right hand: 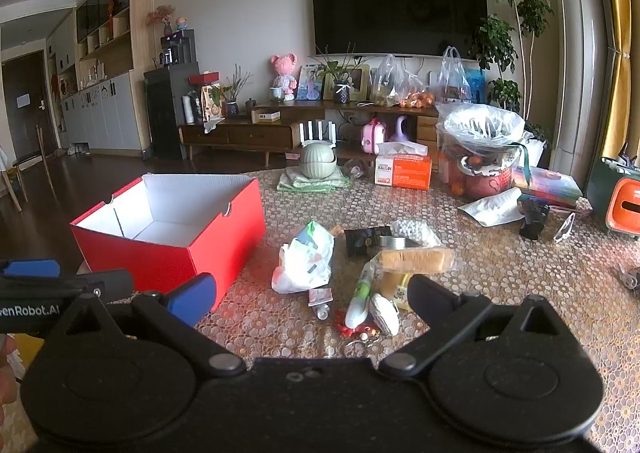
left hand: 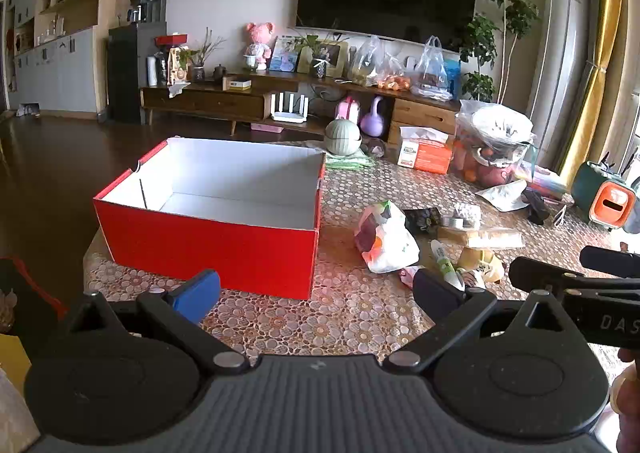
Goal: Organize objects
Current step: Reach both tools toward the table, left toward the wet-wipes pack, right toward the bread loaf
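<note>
An open red box (left hand: 208,241) (right hand: 168,253) with a white, bare inside stands on the left of the patterned table (left hand: 320,317). To its right lies a loose pile: a white plastic bag (left hand: 386,239) (right hand: 306,259), a wrapped bread loaf (right hand: 412,259), a white-green tube (right hand: 358,297), a black packet (right hand: 362,239), a small tin (right hand: 392,241) and a small white case (right hand: 384,313). My left gripper (left hand: 316,289) is open just in front of the box, holding nothing. Low over the pile, my right gripper (right hand: 310,299) is open and holds nothing too.
At the back of the table stand a green lidded bowl (right hand: 318,159) on a cloth, an orange tissue box (right hand: 404,171) and a bagged basket (right hand: 480,149). An orange-fronted green device (right hand: 622,205) sits far right. Behind are a TV cabinet (right hand: 280,129) and dark floor.
</note>
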### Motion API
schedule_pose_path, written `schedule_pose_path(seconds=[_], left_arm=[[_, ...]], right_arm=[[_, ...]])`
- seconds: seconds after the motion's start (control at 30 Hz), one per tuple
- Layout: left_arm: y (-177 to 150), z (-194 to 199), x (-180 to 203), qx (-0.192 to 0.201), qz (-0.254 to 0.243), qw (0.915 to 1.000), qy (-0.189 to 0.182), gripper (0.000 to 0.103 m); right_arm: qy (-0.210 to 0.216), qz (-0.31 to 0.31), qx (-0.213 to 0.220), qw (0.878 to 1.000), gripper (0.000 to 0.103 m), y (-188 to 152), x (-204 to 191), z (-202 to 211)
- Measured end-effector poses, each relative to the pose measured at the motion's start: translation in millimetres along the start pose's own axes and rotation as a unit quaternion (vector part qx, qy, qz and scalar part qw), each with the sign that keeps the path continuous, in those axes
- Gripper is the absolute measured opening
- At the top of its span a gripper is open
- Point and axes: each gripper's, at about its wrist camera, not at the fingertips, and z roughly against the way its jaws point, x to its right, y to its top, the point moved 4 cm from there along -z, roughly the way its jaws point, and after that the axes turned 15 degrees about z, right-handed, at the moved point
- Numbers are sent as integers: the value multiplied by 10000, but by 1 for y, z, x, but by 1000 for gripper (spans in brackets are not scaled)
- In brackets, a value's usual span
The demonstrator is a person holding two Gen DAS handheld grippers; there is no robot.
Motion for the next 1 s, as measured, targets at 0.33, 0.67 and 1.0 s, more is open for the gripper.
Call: schedule_pose_path(seconds=[0.33,0.67,1.0], left_arm=[[-1,-1,4,-37,0,10000,-92,103],[-1,-34,24,-191,-376,9989,-208,103],[7,-107,72,-224,-789,9963,-269,103]], right_arm=[[78,-1,-59,10000,101,-5,-2,-3],[-244,-77,-250,9994,101,-12,29,-21],[-672,16,-681,9954,101,-31,79,-70]])
